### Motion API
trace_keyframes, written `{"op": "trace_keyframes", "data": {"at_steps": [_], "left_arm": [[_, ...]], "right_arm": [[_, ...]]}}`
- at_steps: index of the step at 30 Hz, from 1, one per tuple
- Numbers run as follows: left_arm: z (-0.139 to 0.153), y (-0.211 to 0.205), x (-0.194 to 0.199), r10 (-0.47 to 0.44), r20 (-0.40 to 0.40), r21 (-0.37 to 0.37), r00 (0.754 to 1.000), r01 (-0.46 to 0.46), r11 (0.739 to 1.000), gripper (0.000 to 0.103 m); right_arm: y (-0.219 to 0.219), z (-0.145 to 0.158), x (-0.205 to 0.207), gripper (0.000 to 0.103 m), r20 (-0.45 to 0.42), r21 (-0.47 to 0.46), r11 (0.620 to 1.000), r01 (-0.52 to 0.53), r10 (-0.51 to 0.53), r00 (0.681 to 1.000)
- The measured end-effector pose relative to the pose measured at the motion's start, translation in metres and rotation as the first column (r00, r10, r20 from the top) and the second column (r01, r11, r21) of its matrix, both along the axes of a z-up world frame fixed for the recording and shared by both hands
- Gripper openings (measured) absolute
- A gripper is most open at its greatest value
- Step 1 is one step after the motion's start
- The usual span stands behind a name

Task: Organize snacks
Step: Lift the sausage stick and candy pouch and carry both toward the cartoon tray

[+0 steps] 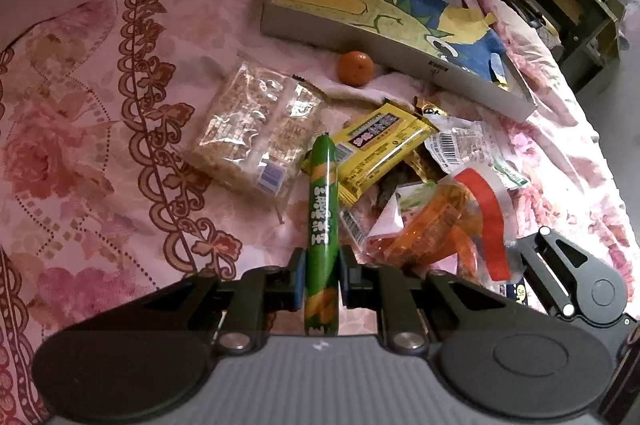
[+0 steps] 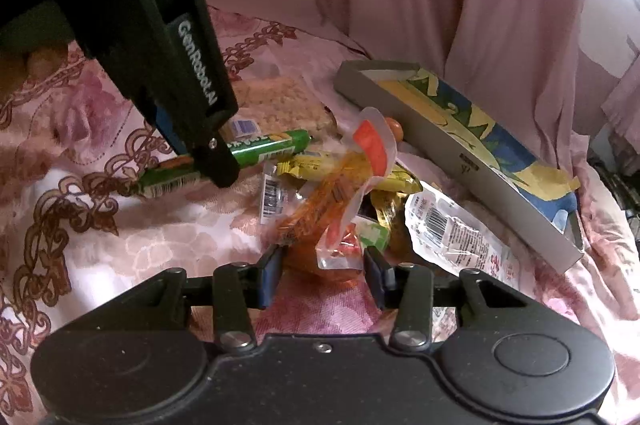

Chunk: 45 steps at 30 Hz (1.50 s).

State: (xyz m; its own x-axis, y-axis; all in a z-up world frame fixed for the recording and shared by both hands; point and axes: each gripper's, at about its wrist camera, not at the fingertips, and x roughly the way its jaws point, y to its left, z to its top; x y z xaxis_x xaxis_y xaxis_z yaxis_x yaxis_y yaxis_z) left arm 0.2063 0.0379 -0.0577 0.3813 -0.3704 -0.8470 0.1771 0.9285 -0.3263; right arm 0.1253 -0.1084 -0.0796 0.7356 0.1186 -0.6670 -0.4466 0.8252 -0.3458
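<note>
While the left gripper (image 1: 320,277) is clamped tight on the green sausage stick (image 1: 322,221), it's holding near one end, so most of the stick juts out forward. From the left camera, my worry is it pivots or slips out on the lift and knocks the yellow bar (image 1: 376,145) or the cracker pack (image 1: 256,129) around on the bedspread (image 1: 80,145).

From the right camera, the right gripper (image 2: 324,269) has its jaws either side of the orange snack bag (image 2: 332,217), but I can't tell whether they're actually pinching it. That crinkly film could squirt out. The box (image 2: 460,161) lies just behind the pile, tilted on soft bedding, so drops might miss it.
</note>
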Motion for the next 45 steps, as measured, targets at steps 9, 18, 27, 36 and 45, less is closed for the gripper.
{"op": "trace_keyframes", "data": {"at_steps": [9,18,27,36,45], "left_arm": [[0.006,-0.002,-0.005,-0.011,0.036,-0.015,0.999,0.011,1.0,0.018],[0.008,0.0,-0.006,0.002,0.051,-0.02,0.999,-0.001,1.0,0.018],[0.012,-0.002,-0.009,-0.008,0.086,-0.017,0.996,0.009,1.0,0.018],[0.016,0.001,-0.01,0.017,0.112,-0.026,0.994,-0.015,1.0,0.018],[0.022,0.002,-0.012,0.03,0.149,-0.036,0.988,-0.025,0.999,0.018]], "right_arm": [[0.005,-0.001,-0.007,0.045,0.042,-0.044,0.999,-0.013,0.015,0.999],[0.015,-0.008,-0.018,0.043,0.123,-0.172,0.984,-0.055,0.077,0.989],[0.025,-0.019,-0.034,0.033,0.17,-0.298,0.949,-0.1,0.155,0.973],[0.031,-0.028,-0.045,0.032,0.216,-0.396,0.909,-0.126,0.226,0.95],[0.03,-0.028,-0.048,0.032,0.257,-0.425,0.899,-0.105,0.231,0.939]]}}
